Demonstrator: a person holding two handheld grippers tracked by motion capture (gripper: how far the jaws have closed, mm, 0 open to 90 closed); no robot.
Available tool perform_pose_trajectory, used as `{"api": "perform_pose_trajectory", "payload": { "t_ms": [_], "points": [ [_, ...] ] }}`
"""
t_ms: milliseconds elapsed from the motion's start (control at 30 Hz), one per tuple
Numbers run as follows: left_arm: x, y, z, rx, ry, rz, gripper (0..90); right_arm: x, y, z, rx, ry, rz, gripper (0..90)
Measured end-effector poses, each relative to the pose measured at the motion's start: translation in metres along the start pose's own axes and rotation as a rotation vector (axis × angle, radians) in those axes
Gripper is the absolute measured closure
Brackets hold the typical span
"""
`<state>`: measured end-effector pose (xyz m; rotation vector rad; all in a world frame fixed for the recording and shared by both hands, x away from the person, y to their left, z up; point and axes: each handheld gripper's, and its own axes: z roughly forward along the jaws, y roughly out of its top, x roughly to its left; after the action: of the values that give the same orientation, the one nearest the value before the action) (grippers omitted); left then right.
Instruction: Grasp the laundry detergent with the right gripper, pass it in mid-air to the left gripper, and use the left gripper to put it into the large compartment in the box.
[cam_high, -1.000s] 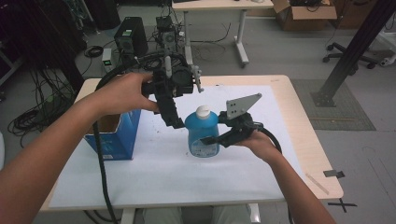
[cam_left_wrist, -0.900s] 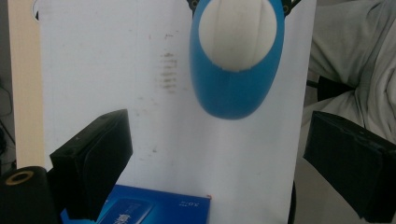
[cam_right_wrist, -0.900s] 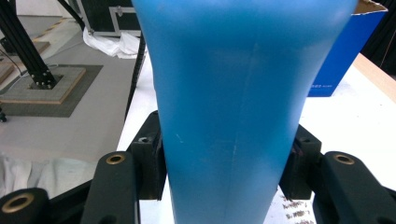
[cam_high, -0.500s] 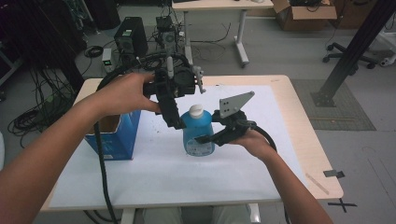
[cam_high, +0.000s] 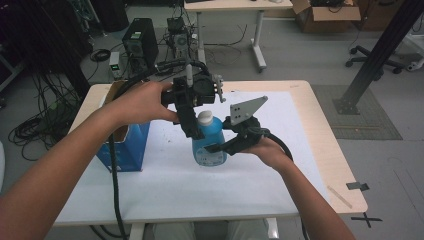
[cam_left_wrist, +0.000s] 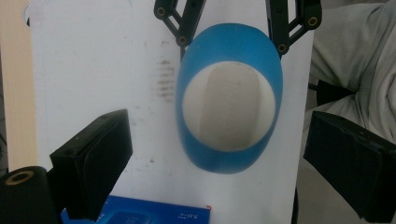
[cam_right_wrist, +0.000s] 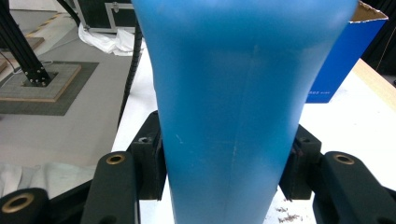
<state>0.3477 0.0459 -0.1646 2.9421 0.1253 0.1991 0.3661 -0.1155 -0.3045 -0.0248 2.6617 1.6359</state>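
The blue bottle (cam_high: 209, 142) stands straight up on the bench (cam_high: 320, 150), squeezed by the right tool (cam_high: 215, 149), and the left tool (cam_left_wrist: 217, 154) waits wide open right above its white cap (cam_left_wrist: 228, 105).

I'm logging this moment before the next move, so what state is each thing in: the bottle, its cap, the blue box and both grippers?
Blue bottle: upright on the table, clamped at its body.
White cap: on the bottle.
Blue box: top flap open, standing left of the bottle.
Right hand-held gripper: shut on the bottle.
Left hand-held gripper: open, above the cap, jaws either side.
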Motion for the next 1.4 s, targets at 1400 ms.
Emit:
{"api": "perform_pose_trajectory", "payload": {
  "t_ms": [1400],
  "points": [
    [0.001, 0.004, 0.033, 0.009, -0.038, 0.009, 17.2, 0.001, -0.001, 0.003, 0.009, 0.007, 0.003, 45.0]
  ]
}}
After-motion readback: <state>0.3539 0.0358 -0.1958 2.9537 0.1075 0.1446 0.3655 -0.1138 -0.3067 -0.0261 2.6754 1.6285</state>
